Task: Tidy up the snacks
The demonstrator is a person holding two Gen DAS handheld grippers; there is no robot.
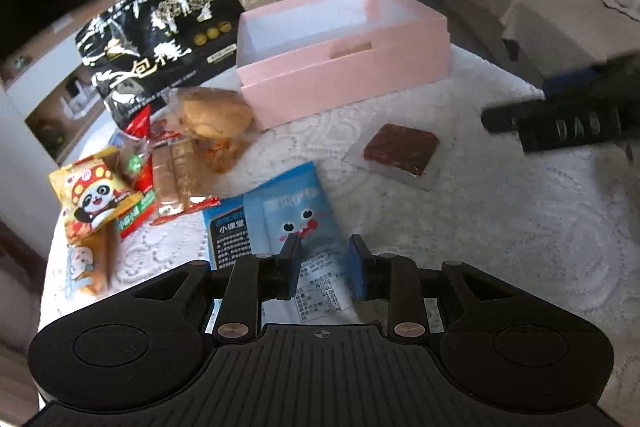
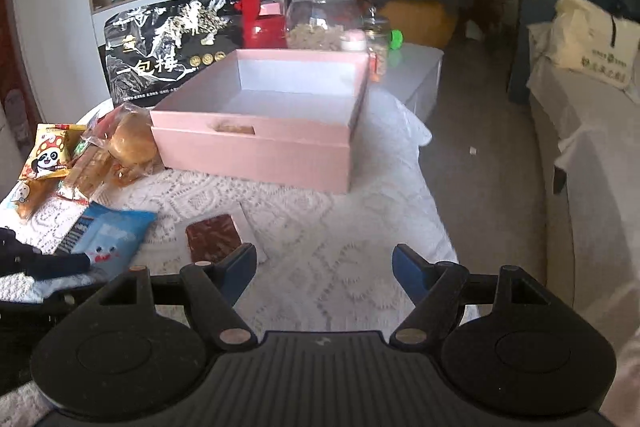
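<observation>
An open pink box point(image 1: 352, 75) stands on the white lace tablecloth; it also shows in the right wrist view point(image 2: 256, 159), and nothing shows inside it. A blue snack packet point(image 1: 296, 215) lies flat between the fingers of my left gripper point(image 1: 323, 247), whose jaws stand narrowly apart around it. The packet also shows in the right wrist view point(image 2: 112, 239). A brown bar in clear wrap point(image 1: 400, 149) lies to the right; in the right wrist view the bar point(image 2: 214, 237) is just beyond my open, empty right gripper point(image 2: 324, 259).
A pile of snacks lies at the left: a big black bag point(image 1: 160, 35), a wrapped bun point(image 1: 214, 113), wafer bars point(image 1: 176, 171), a panda packet point(image 1: 96, 195). Glass jars point(image 2: 324, 23) and a red tin point(image 2: 264, 27) stand behind the box. The table edge point(image 2: 436, 211) drops off at the right.
</observation>
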